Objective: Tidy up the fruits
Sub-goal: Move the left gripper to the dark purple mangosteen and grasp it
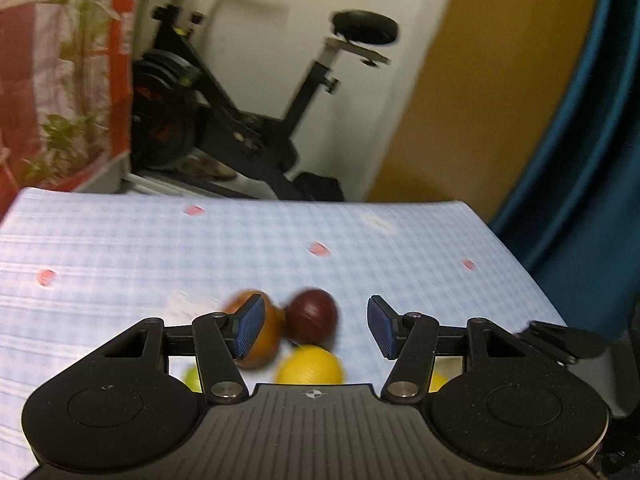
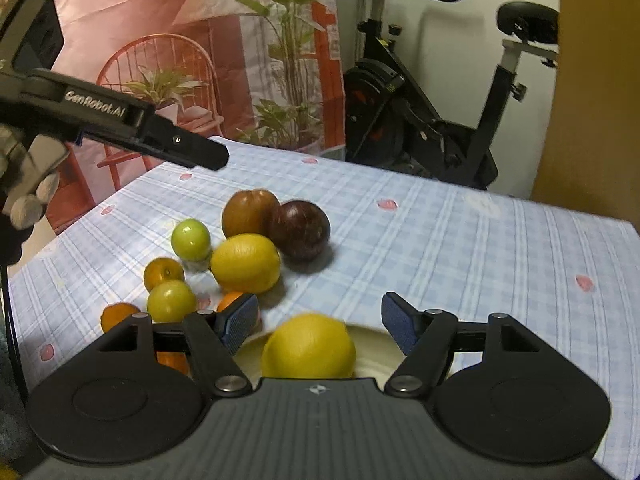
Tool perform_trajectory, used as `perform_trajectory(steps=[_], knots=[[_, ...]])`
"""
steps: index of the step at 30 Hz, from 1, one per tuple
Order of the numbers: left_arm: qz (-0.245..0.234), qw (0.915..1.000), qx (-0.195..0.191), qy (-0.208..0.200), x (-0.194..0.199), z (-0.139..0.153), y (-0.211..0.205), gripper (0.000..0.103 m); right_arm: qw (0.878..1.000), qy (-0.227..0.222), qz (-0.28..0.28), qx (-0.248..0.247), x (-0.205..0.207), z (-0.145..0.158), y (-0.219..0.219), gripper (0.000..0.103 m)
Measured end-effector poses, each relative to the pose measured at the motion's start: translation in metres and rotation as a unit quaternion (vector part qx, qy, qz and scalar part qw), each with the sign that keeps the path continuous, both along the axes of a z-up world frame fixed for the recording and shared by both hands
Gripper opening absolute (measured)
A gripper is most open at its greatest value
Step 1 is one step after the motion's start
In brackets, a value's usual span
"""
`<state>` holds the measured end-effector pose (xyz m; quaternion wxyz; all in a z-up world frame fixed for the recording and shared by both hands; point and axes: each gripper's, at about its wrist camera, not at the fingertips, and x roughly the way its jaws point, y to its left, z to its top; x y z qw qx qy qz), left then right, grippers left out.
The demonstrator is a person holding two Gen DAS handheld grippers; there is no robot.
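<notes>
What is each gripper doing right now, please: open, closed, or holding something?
Left gripper: open, holding nothing, above the fruit pile.
Right gripper: open, holding nothing; a lemon sits on the plate below it.

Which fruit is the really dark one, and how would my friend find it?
Start at the blue checked tablecloth and find the fruit pile. At its far end sits the dark purple plum, touching a brown-orange fruit and just behind a lemon. It alone is nearly black.
</notes>
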<state>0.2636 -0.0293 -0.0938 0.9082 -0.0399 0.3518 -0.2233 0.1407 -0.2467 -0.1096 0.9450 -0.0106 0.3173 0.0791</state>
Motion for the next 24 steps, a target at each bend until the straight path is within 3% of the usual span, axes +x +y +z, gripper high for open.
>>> perform_trajectory(steps=[8,10,15,24], knots=[[0.043,0.999,0.01,-0.006,0.033,0.007,0.017,0.059,0.998,-0.011,0.04,-0.038,0.047,0.016,0.015,0.07],[0.047,0.9988,0.009,-0.003,0.038,0.004,0.018,0.058,0.997,-0.011,0.054,-0.046,0.063,0.017,0.02,0.057],[0.047,0.9988,0.003,0.012,0.043,-0.009,0.019,0.058,0.995,0.012,0.08,-0.05,0.113,0.009,0.033,0.038],[0.047,0.9983,-0.011,0.032,0.045,-0.022,0.02,0.058,0.991,0.059,0.095,-0.075,0.162,-0.015,0.052,0.037]])
